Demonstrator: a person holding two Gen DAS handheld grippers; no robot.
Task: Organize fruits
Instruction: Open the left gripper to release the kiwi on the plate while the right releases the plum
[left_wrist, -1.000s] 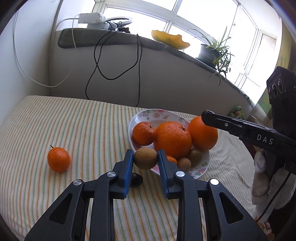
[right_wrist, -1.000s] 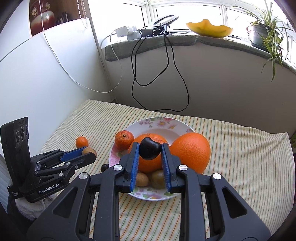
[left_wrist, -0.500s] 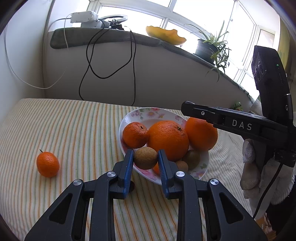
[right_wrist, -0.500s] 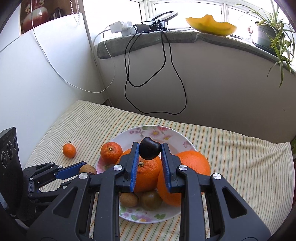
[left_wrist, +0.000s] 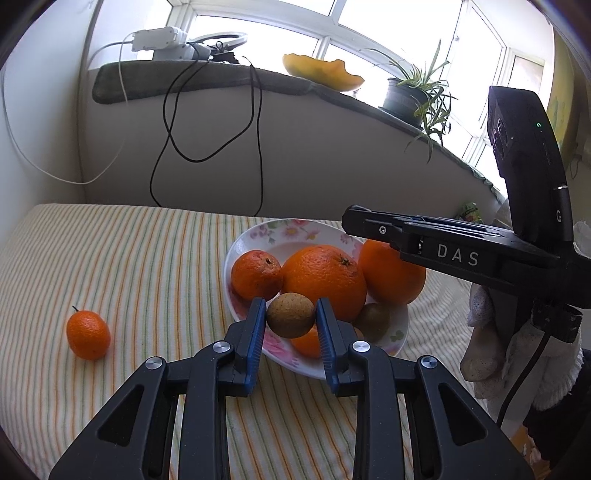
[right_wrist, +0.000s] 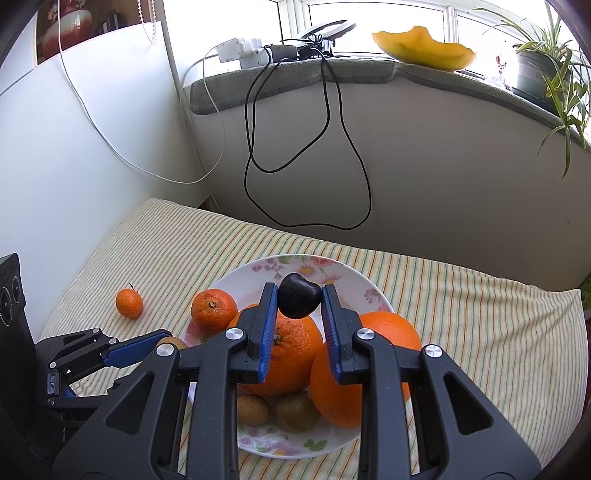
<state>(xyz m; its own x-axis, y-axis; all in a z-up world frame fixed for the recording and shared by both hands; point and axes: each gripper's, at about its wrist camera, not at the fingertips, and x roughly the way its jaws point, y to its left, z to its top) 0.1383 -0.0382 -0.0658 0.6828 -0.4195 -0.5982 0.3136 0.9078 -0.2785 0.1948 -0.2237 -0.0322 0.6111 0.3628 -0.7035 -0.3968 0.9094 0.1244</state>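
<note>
Oranges (right_wrist: 280, 354) heaped on floral plate (right_wrist: 373, 291)

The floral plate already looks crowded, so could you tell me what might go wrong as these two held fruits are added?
The floral plate carries three oranges and small brown fruits, so the dark fruit in the right gripper might roll off the large orange if dropped there. The brown fruit in the left gripper hangs near the plate's rim and could land on the striped cloth.
</note>
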